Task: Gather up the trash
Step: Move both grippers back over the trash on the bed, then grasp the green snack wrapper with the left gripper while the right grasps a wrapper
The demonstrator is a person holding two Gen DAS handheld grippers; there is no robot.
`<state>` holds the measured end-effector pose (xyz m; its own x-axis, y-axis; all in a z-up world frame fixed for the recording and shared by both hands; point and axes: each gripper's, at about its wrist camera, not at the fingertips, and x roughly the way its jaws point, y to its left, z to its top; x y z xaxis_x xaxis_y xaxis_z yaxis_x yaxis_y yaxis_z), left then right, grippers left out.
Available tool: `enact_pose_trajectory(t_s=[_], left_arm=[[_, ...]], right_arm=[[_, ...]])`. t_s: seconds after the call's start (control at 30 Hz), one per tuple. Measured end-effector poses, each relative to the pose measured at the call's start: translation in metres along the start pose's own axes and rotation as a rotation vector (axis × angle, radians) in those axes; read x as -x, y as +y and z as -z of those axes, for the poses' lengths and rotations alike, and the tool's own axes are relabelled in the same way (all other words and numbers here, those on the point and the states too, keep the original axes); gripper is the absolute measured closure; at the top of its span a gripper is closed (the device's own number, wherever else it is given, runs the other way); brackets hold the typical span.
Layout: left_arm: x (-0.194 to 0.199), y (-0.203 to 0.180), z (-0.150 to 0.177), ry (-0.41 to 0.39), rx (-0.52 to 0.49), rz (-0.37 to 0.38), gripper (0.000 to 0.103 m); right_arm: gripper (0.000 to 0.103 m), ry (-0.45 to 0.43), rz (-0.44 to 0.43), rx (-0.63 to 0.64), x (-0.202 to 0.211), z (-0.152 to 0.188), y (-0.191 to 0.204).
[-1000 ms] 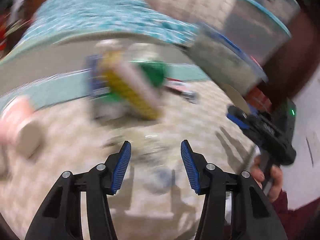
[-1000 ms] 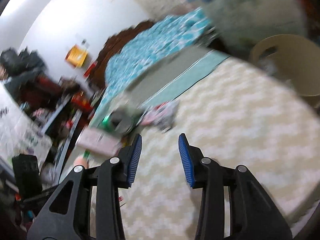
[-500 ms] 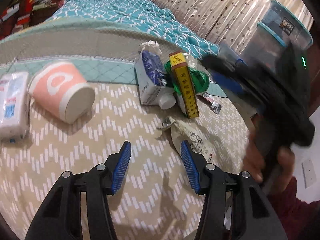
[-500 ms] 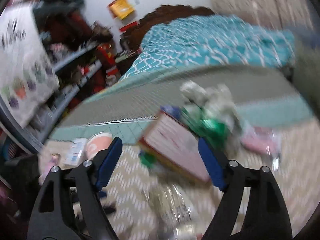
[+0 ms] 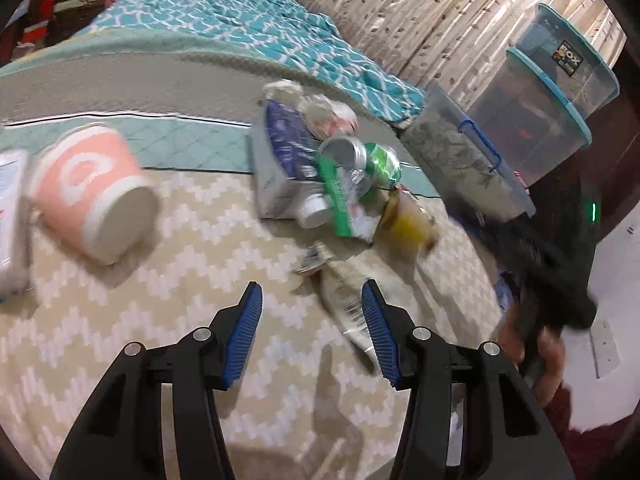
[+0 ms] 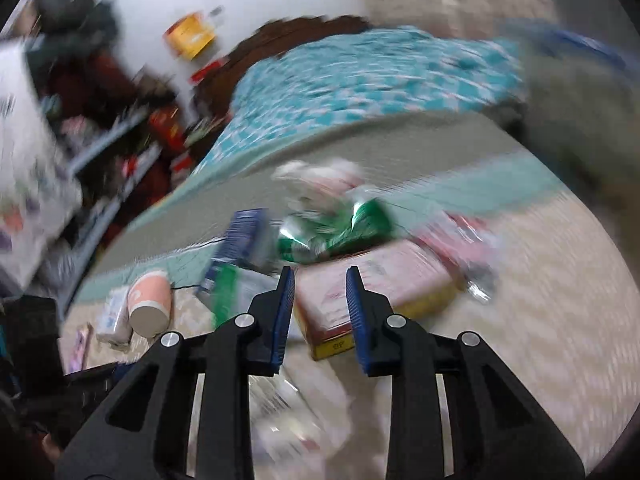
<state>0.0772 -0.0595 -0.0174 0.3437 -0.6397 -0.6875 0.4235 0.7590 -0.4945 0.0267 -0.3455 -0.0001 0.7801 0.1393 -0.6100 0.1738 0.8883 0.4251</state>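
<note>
Trash lies on a beige zigzag rug: a pink paper cup on its side, a blue-grey carton, a crushed green can, a green-edged wrapper and a crumpled paper wrapper. My left gripper is open and empty just short of the paper wrapper. My right gripper has its jaws around the near end of a pink and yellow box; whether they touch it is blurred. The can and the cup also show in the right wrist view.
A bed with a teal patterned cover lies beyond the trash. Clear storage bins stand at the right by a curtain. A white tissue pack lies left of the cup. Cluttered shelves stand at the far left.
My right gripper has dropped toward the trash pile and its jaws have narrowed around the pink and yellow box. My left gripper stays open, shifted slightly nearer the pile.
</note>
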Motion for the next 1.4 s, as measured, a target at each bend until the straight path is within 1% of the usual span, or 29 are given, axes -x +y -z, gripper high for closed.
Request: enact_pose_trajectory(t_s=[0.03,0.13,0.2,0.27,0.3,0.33,0.4,0.43,0.63,0.7,0.73,0.77,0.8,0.9,0.97,1.0,1.03,1.1,1.13,1.17,1.2,1.23,1.27,1.33,1.37,1.4], left_arm=[[-0.005,-0.005,-0.002,0.008,-0.007,0.018,0.054],[-0.017,-0.019,-0.007,0.025,-0.044,0.019,0.054],[-0.027,-0.028,-0.012,0.040,-0.061,0.016,0.053],[-0.036,-0.034,-0.017,0.048,-0.073,0.011,0.053],[-0.039,-0.035,-0.020,0.050,-0.078,0.006,0.053],[-0.045,-0.036,-0.025,0.054,-0.076,0.002,0.053],[-0.053,-0.035,-0.033,0.061,-0.056,0.008,0.053],[-0.057,-0.034,-0.037,0.062,-0.042,0.010,0.053],[-0.074,-0.029,-0.046,0.100,0.035,0.038,0.053],[-0.072,-0.030,-0.046,0.111,0.045,0.052,0.053],[-0.068,-0.032,-0.046,0.107,0.044,0.059,0.050],[-0.065,-0.032,-0.047,0.100,0.045,0.061,0.046],[-0.060,-0.033,-0.048,0.085,0.047,0.064,0.044],[-0.055,-0.033,-0.055,0.070,0.051,0.074,0.043],[-0.060,-0.034,-0.059,0.075,0.042,0.055,0.044],[-0.064,-0.035,-0.060,0.082,0.039,0.055,0.046],[-0.067,-0.037,-0.061,0.087,0.036,0.055,0.050],[-0.073,-0.039,-0.062,0.098,0.028,0.034,0.068],[-0.076,-0.040,-0.061,0.107,0.022,0.025,0.086],[-0.078,-0.039,-0.060,0.115,0.026,0.029,0.099],[-0.079,-0.036,-0.058,0.118,0.036,0.037,0.099],[-0.077,-0.034,-0.057,0.112,0.046,0.042,0.100],[-0.076,-0.034,-0.056,0.108,0.045,0.042,0.100],[-0.069,-0.032,-0.052,0.100,0.044,0.042,0.100],[-0.065,-0.032,-0.051,0.098,0.042,0.043,0.100],[-0.061,-0.032,-0.049,0.094,0.039,0.041,0.100]], right_arm=[[0.073,-0.003,0.019,-0.035,0.011,0.008,-0.017],[0.071,-0.006,0.074,-0.119,0.030,0.029,-0.057],[0.071,-0.005,0.111,-0.150,0.035,0.039,-0.072],[0.068,0.008,0.118,-0.187,0.034,0.041,-0.088],[0.063,0.010,0.114,-0.198,0.035,0.043,-0.093],[0.055,0.008,0.106,-0.210,0.033,0.041,-0.095],[0.044,-0.005,0.092,-0.202,0.027,0.036,-0.091],[0.042,-0.008,0.087,-0.193,0.026,0.034,-0.087],[0.040,0.021,0.023,-0.096,0.001,0.023,-0.052],[0.040,0.034,0.008,-0.077,-0.006,0.023,-0.045],[0.040,0.037,0.003,-0.070,-0.008,0.022,-0.042],[0.040,0.037,0.006,-0.064,-0.009,0.022,-0.042],[0.040,0.035,0.011,-0.063,-0.010,0.021,-0.042],[0.040,0.039,0.025,-0.092,-0.014,0.018,-0.052],[0.040,0.048,0.011,-0.118,-0.014,0.018,-0.057],[0.040,0.052,-0.011,-0.116,-0.012,0.019,-0.055],[0.040,0.063,-0.035,-0.094,-0.010,0.021,-0.048],[0.040,0.111,-0.103,-0.061,-0.010,0.027,-0.036],[0.041,0.141,-0.149,-0.060,-0.011,0.031,-0.031],[0.045,0.190,-0.218,-0.061,-0.015,0.038,-0.023],[0.046,0.239,-0.260,-0.057,-0.019,0.046,-0.016],[0.049,0.278,-0.275,-0.046,-0.025,0.054,-0.008],[0.050,0.299,-0.277,-0.033,-0.030,0.061,-0.002],[0.050,0.276,-0.249,0.004,-0.031,0.067,0.009],[0.050,0.285,-0.248,0.043,-0.033,0.069,0.020],[0.051,0.296,-0.268,0.050,-0.035,0.069,0.026]])
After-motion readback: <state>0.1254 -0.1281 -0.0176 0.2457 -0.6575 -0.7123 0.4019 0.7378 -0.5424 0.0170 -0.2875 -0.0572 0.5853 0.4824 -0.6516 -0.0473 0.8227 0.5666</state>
